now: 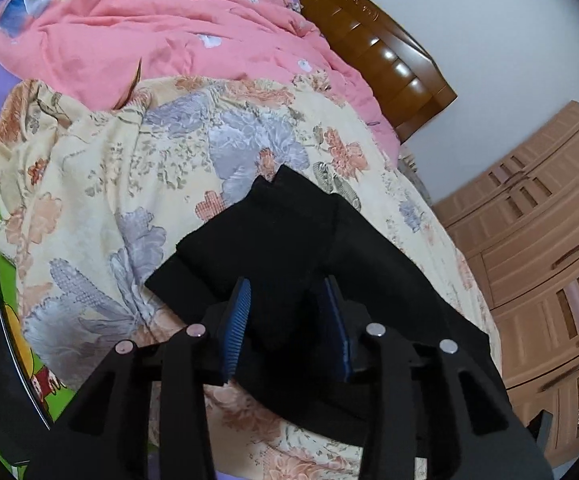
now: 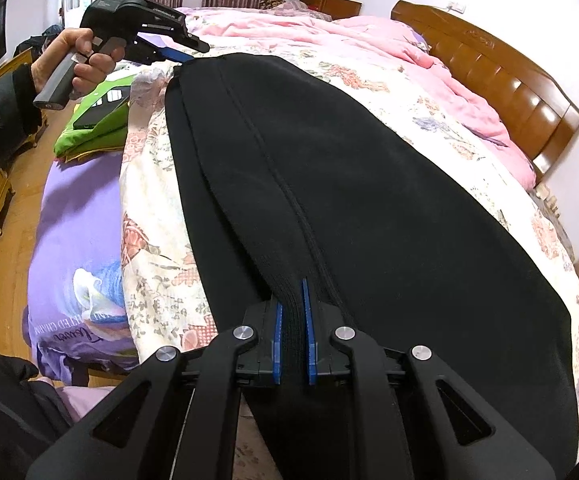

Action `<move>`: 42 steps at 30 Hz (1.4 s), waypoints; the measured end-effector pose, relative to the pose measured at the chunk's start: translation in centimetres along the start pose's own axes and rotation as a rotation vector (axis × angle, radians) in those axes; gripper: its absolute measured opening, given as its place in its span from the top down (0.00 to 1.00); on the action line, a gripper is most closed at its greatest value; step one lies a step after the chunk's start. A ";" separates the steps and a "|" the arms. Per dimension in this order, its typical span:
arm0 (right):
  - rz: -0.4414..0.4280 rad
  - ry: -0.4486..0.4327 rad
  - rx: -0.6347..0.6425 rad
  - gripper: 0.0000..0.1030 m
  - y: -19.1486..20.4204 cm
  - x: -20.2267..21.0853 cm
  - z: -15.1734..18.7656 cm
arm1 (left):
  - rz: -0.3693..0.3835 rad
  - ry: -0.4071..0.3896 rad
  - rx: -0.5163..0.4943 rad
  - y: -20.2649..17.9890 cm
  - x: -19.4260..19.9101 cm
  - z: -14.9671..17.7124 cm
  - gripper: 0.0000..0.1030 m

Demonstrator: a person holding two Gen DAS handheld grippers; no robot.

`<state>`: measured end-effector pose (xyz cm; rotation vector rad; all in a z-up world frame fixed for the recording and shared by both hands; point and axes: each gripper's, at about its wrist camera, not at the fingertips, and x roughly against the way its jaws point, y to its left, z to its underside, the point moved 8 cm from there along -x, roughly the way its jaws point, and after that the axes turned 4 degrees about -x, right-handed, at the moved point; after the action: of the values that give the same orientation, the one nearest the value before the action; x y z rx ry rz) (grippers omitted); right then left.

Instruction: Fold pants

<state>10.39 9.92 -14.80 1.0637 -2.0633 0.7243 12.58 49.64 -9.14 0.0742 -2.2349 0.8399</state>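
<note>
The pants [image 2: 329,184] lie lengthwise on a floral sheet [image 2: 153,264] on the bed, a quilt [image 2: 429,52] heaped behind them before the headboard [image 2: 501,80]. Left of the sheet lies a folded cloth [image 2: 93,132] bearing a phone [image 2: 101,110]. A wardrobe [image 1: 537,264] stands right of the bed.

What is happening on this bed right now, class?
A person is folding black pants laid lengthwise on a floral bedcover. The right gripper is clamped on a bunched ridge of fabric at the near end. The left gripper, at the far end, has its fingers apart around the fabric there, not pressing it.
</note>
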 end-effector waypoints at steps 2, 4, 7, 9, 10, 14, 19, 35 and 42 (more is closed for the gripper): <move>-0.002 -0.001 -0.002 0.89 0.0 0.0 -0.1 | -0.028 0.019 -0.004 -0.1 -0.4 0.3 0.78; -0.006 -0.001 -0.011 0.89 0.0 0.0 -0.1 | -0.068 0.009 0.004 0.0 0.0 0.5 0.74; -0.009 -0.003 -0.014 0.89 -0.1 0.0 -0.1 | -0.111 -0.029 0.041 0.6 1.5 0.7 0.32; -0.010 -0.006 -0.016 0.89 -0.1 0.0 -0.1 | -0.075 -0.039 0.072 0.7 2.0 1.0 0.30; -0.010 -0.007 -0.016 0.89 -0.1 0.0 -0.1 | -0.061 -0.025 0.080 0.7 1.8 1.2 0.30; -0.013 -0.008 -0.017 0.89 -0.1 0.0 -0.2 | -0.039 0.023 0.091 0.7 0.0 1.6 0.40; -0.015 -0.007 -0.019 0.89 -0.1 -0.1 -0.3 | -0.060 0.042 0.068 0.2 -1.8 1.4 0.68; -0.030 -0.011 0.061 0.90 2.0 0.9 0.1 | -0.169 0.013 -0.079 -0.5 0.8 1.6 0.83; 0.013 -0.041 0.096 0.89 2.7 2.2 -0.3 | -0.202 -0.043 -0.085 -0.3 1.5 2.1 0.82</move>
<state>7.32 10.55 -13.33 1.1274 -2.0897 0.8216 10.25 48.48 -9.04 0.2761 -2.2551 0.6393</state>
